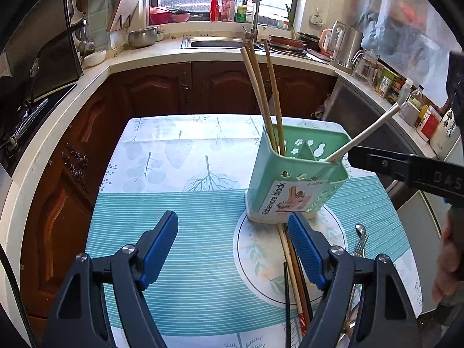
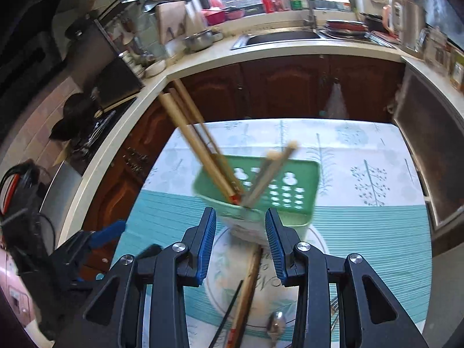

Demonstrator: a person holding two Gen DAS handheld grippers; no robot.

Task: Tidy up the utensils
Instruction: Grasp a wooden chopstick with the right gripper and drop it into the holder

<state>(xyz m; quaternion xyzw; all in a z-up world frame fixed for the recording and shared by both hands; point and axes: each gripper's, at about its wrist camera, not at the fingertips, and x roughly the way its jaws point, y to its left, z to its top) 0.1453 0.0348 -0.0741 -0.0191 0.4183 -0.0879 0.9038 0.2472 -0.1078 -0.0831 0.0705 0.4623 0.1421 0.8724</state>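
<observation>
A green utensil holder labelled "Tableware block" stands on the table, holding wooden chopsticks and a pale handle. It also shows in the right wrist view, blurred. My left gripper is open and empty, low over the cloth just left of the holder. My right gripper is open and empty, above the holder's near side; its arm shows at the right of the left wrist view. Loose chopsticks, a fork and a spoon lie on the table in front of the holder.
The table has a teal striped cloth with a round plate print. Wooden cabinets, a counter with sink, a kettle and jars surround it. A stove is at the left.
</observation>
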